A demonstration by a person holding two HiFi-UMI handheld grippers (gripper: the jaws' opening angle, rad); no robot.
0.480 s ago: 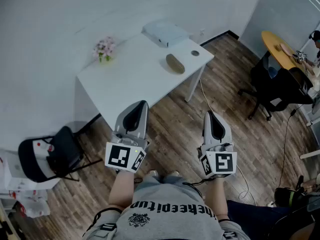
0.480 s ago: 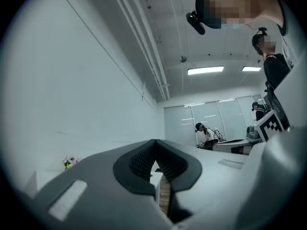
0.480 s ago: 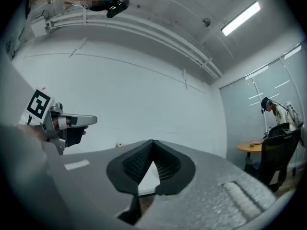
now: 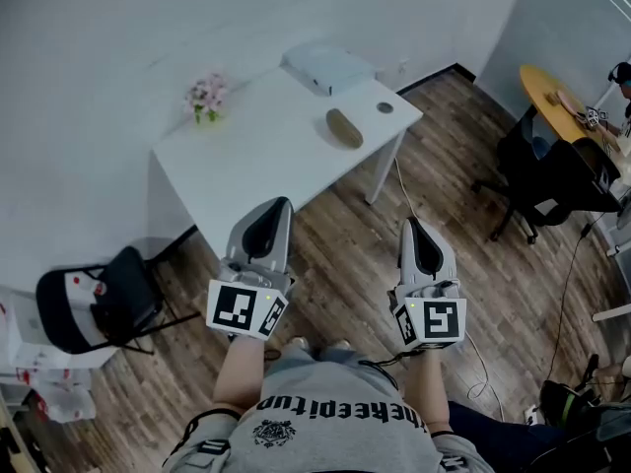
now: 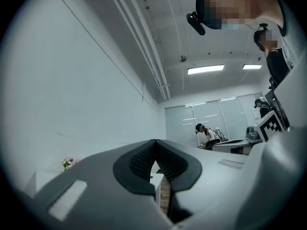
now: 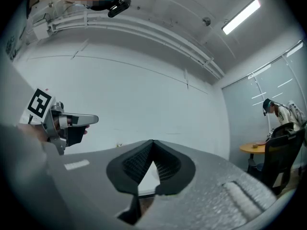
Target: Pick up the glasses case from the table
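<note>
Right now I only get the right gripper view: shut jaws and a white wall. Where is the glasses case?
Observer: On the white table, towards its right end in the head view. The glasses case lies flat, just in front of a white box.
Operator: Am I anywhere near it?
Observer: No. The right gripper hangs over the wood floor, short of the table's near edge.
Operator: And the left one's jaws?
Observer: The left gripper is shut, with nothing between its jaws.
</note>
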